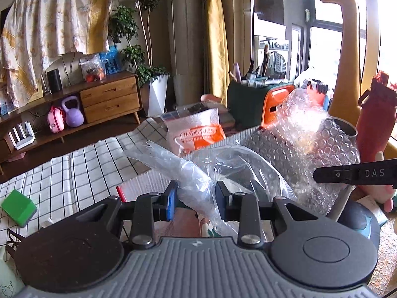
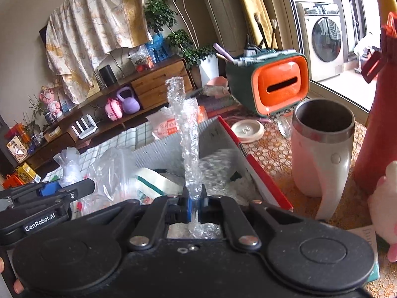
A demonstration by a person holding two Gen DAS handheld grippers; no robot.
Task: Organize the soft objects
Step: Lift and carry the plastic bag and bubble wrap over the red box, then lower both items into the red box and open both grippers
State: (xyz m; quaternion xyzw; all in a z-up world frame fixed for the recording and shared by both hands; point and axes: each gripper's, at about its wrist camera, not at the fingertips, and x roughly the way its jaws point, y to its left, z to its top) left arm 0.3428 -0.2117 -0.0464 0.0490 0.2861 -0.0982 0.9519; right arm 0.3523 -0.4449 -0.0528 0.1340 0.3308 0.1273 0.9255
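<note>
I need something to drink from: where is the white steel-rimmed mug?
In the right wrist view the white steel-rimmed mug stands at right on the orange patterned mat, between the red-edged box and the tall red bottle.

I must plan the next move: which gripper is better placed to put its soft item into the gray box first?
Probably the right gripper: it is shut on the bubble wrap directly over the open gray box. The left gripper holds its plastic bag nearer the box's edge.
</note>
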